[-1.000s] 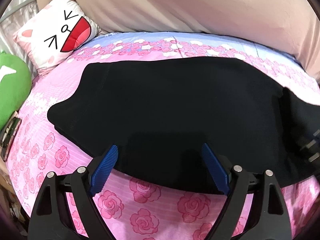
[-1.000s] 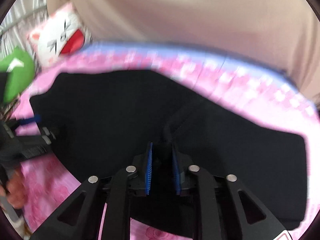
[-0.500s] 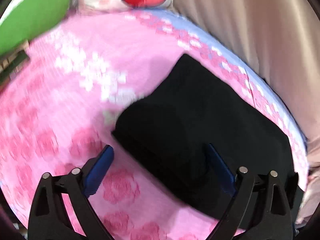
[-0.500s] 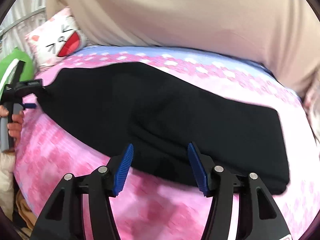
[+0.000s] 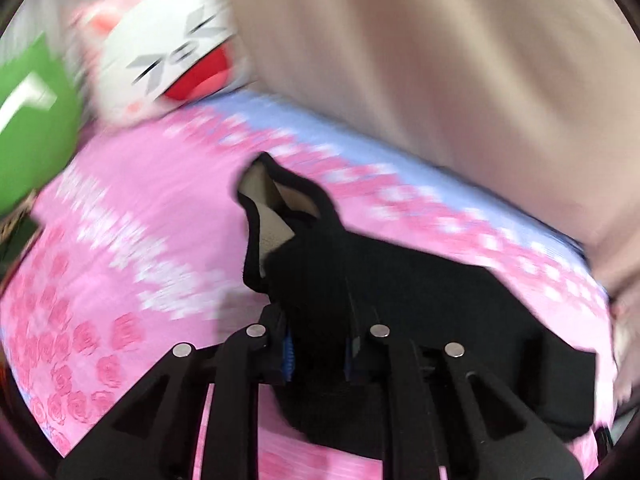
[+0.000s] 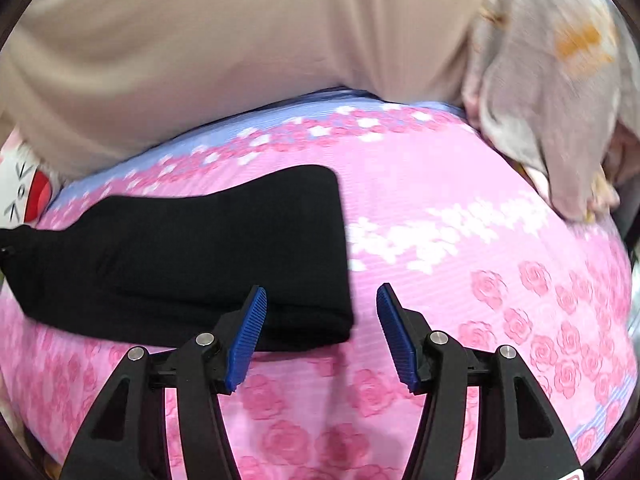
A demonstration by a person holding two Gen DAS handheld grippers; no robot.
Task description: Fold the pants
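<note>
The black pants (image 6: 192,248) lie folded lengthwise on the pink rose-print bed (image 6: 480,240). In the left wrist view my left gripper (image 5: 318,354) is shut on the pants' (image 5: 400,300) left end and lifts it, so the pale lining at the waist opening shows. In the right wrist view my right gripper (image 6: 318,336) is open, and the near right corner of the pants lies between its blue pads (image 6: 246,336).
A cat-face cushion (image 5: 168,56) and a green plush (image 5: 32,120) sit at the head of the bed. A beige curtain (image 6: 240,40) hangs behind the bed. A grey patterned cloth (image 6: 552,100) lies at the right end.
My left gripper has closed on the pants' left end and raised it. My right gripper let go earlier and has moved right to the pants' right end, still open.
</note>
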